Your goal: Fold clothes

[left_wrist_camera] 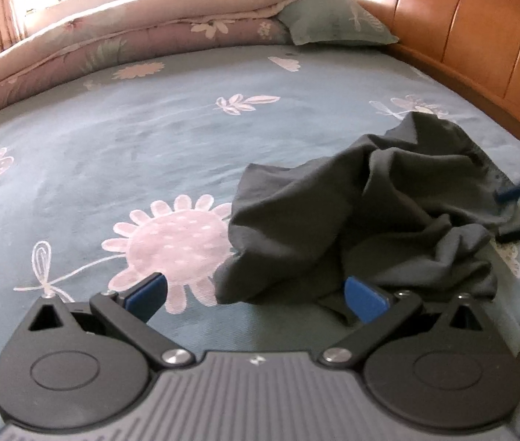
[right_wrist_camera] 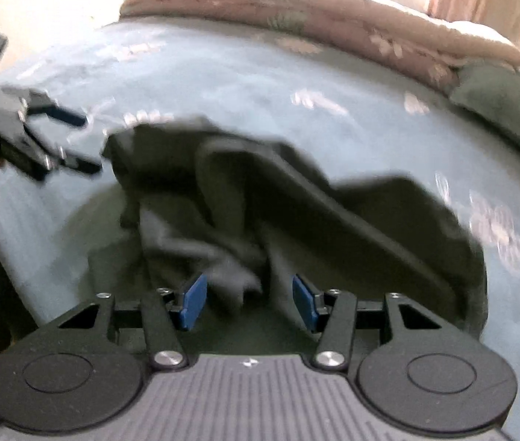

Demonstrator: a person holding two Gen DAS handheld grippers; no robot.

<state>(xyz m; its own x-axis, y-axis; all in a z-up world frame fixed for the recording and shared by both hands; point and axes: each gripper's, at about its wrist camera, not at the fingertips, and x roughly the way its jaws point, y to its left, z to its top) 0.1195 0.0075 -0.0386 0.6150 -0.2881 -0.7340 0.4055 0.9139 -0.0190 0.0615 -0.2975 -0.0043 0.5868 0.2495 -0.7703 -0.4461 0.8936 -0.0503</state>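
The crumpled garment [left_wrist_camera: 362,220] lies on the bed [left_wrist_camera: 113,154], near its front edge. The left gripper [left_wrist_camera: 256,294] is at the garment's left side, the right gripper [right_wrist_camera: 248,303] at its right side. Behind, a folded quilt [left_wrist_camera: 149,33] lies along the far edge of the bed, and a pillow [left_wrist_camera: 333,24] lies beside it, against the headboard [left_wrist_camera: 473,36].

- My left gripper [left_wrist_camera: 256,294]: black linkage arms, silver screws, blue pads on the fingers [left_wrist_camera: 364,299].
- My right gripper [right_wrist_camera: 248,303]: the same build, with round black side discs.
- Both carry a grey ribbed body with a small white mark.
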